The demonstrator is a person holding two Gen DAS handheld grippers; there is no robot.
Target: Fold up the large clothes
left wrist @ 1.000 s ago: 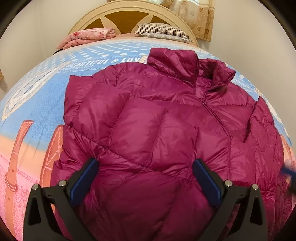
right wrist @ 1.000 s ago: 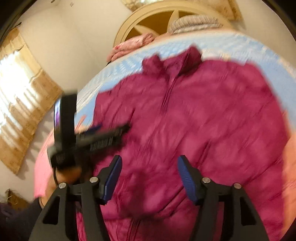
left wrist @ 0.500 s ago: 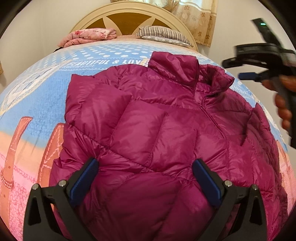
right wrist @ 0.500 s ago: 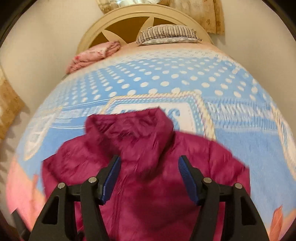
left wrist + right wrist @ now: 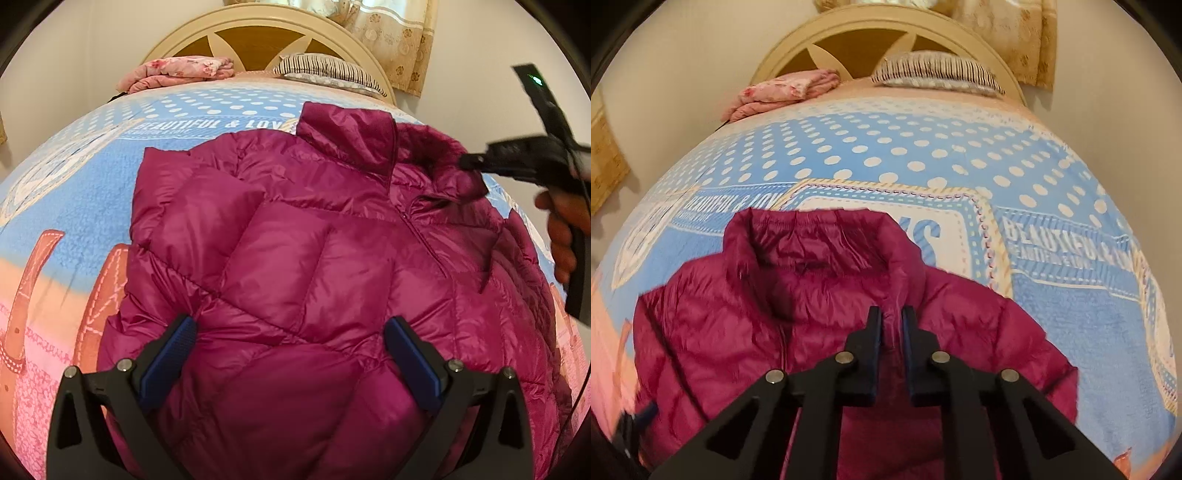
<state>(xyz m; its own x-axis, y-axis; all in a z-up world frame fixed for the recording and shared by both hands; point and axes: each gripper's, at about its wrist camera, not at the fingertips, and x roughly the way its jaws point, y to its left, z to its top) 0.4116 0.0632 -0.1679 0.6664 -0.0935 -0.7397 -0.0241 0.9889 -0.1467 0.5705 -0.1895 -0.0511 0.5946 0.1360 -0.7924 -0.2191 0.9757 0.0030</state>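
Observation:
A magenta puffer jacket (image 5: 295,229) lies face up on the bed, zipped, with its left sleeve folded across the chest. My left gripper (image 5: 288,332) hovers open over the jacket's lower part, with its blue pads (image 5: 173,343) wide apart and nothing held. My right gripper (image 5: 892,314) is shut on a pinch of the jacket (image 5: 798,306) at the base of the collar on the right side. In the left wrist view the right gripper (image 5: 469,162) meets the collar, with a hand (image 5: 565,229) on its handle.
The jacket rests on a blue, pink and orange printed blanket (image 5: 960,155) that covers the bed. At the head stand a cream headboard (image 5: 266,22), a folded pink cloth (image 5: 177,72) and a striped pillow (image 5: 325,72). Curtains (image 5: 1008,33) hang behind.
My right gripper swung from the jacket's middle up to the collar and closed its jaws on the fabric there. The left gripper stayed open in place.

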